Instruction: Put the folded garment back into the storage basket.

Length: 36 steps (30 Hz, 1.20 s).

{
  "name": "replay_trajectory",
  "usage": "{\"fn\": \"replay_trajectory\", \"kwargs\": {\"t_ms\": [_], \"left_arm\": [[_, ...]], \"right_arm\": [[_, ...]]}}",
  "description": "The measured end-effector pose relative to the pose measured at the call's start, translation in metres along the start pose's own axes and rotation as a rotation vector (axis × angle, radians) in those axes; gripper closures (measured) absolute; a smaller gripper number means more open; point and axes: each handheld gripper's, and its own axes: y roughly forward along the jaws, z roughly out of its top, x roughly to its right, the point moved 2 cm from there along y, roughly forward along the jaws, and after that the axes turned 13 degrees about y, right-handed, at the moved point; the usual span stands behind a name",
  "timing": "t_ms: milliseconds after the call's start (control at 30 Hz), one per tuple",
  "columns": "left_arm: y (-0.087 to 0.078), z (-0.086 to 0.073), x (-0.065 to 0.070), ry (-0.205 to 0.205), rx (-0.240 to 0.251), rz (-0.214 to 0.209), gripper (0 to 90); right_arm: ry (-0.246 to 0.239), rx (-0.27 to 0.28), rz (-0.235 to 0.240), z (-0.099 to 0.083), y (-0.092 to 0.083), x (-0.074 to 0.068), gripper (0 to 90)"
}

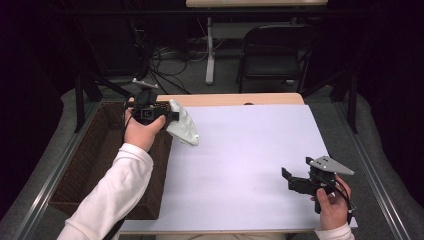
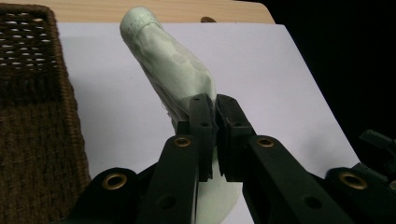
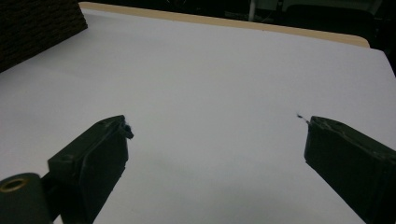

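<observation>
- Jaws of left gripper pinching pale green cloth, lifting it beside wicker basket, likely for dropping in
- right gripper jaws gaping apart, idling over white table

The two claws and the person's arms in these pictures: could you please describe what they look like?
The left claw and right claw are matte black, each with two flat jaws on angular links fastened by brass-coloured rivets. A grey three-cornered plate tops each one, and a thin black cable trails from the right one. The person wears long white sleeves, cuffed at the wrists.
</observation>
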Motion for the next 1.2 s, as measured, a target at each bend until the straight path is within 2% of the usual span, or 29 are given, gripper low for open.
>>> {"fn": "replay_trajectory", "kwargs": {"t_ms": [300, 467, 667, 933, 1200], "left_arm": [[-0.021, -0.004, -0.013, -0.027, 0.025, 0.020, 85.8], [-0.031, -0.011, -0.020, -0.018, 0.023, 0.035, 85.8], [-0.046, -0.019, -0.032, -0.042, 0.031, 0.048, 85.8], [-0.068, -0.027, -0.048, -0.076, 0.064, 0.054, 85.8], [-0.079, -0.036, -0.061, -0.083, 0.056, 0.084, 85.8]], "right_arm": [[-0.005, 0.004, 0.004, 0.000, 0.003, -0.001, 6.0], [-0.003, 0.002, 0.005, 0.001, 0.003, -0.002, 6.1], [-0.009, -0.009, 0.016, 0.000, 0.006, -0.003, 6.2], [0.005, 0.002, -0.002, 0.000, 0.002, 0.000, 6.4], [0.007, -0.010, -0.005, -0.001, 0.003, 0.000, 6.5]]}}
